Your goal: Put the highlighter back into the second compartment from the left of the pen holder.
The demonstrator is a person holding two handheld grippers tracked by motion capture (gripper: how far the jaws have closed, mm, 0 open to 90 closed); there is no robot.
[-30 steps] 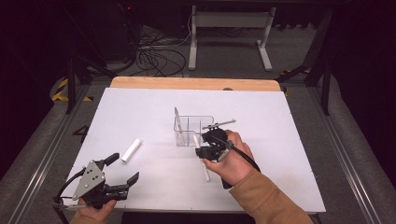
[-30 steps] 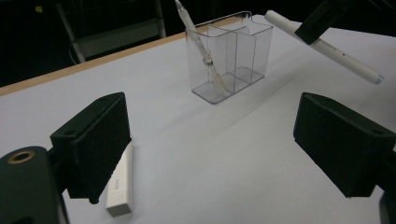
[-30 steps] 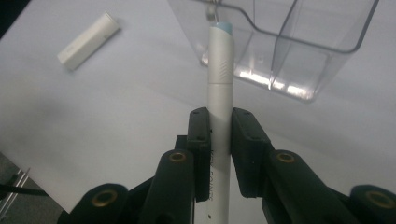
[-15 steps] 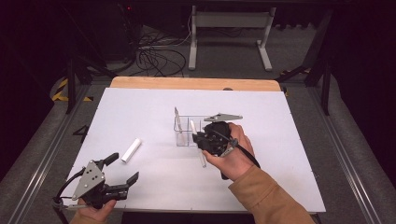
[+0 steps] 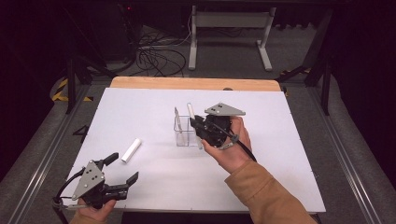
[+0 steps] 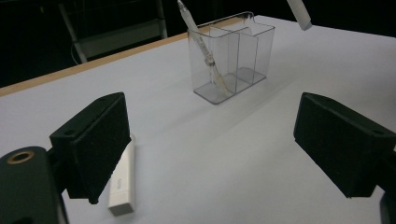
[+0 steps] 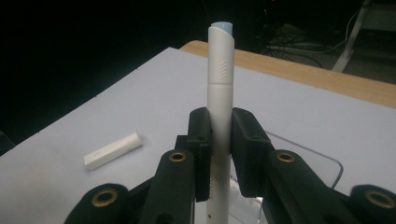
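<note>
Here the white pen (image 7: 219,93) stands clamped (upright) between the right gripper (image 7: 219,140) pads.

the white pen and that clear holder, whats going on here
A person works at a white table with a gripper in each hand. The right gripper is shut on a white pen, held upright right beside the clear holder, which already has one pen leaning in it. The left gripper rests open near the table's front edge, holding nothing. A short white cap lies on the table between it and the holder.
</note>
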